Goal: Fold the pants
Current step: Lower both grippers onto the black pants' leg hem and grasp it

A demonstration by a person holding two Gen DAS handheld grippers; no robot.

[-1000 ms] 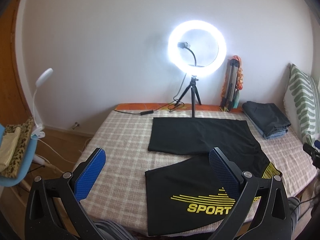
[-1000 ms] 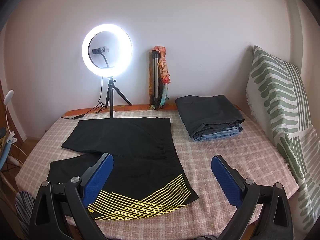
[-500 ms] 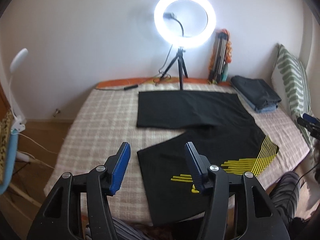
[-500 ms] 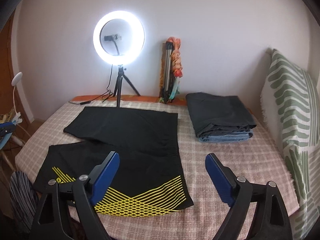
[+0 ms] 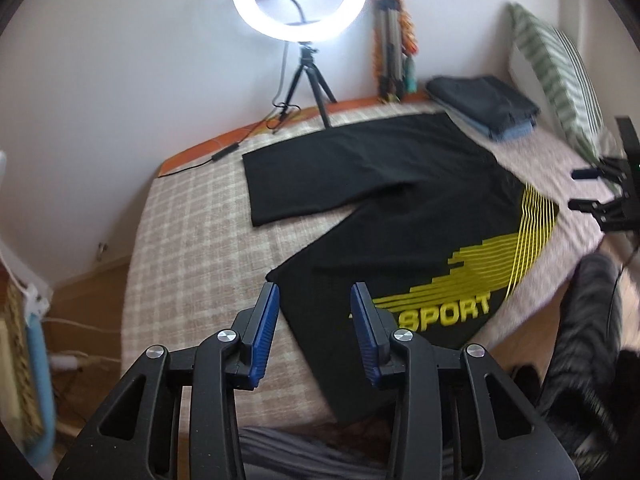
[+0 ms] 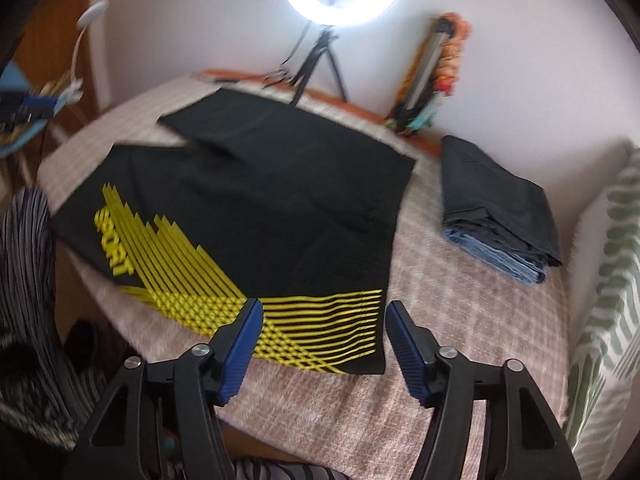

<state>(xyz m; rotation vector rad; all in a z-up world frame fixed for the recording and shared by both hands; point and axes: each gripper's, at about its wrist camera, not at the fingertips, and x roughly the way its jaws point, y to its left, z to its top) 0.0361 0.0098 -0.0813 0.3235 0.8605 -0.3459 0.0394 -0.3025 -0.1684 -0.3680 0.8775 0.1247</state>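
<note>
Left wrist view: the left tongs hang with blue pads apart, holding nothing, above the near-left hem corner of the black sport shorts with yellow stripes and lettering. The shorts lie spread flat across the checked beige bedcover, one leg reaching toward the far edge, the other toward the near edge. My worry is that a pinch here could gather bedcover along with hem, since the cloth lies flat. That leg's near corner hangs over the bed's near edge, so a low approach may knock the edge.

Right wrist view: the right tongs are also apart and empty, over the yellow-striped waistband corner. The folded pile of dark and blue clothes sits near the right edge; bare bedcover between gives some room, but a wide swing could brush it.
</note>
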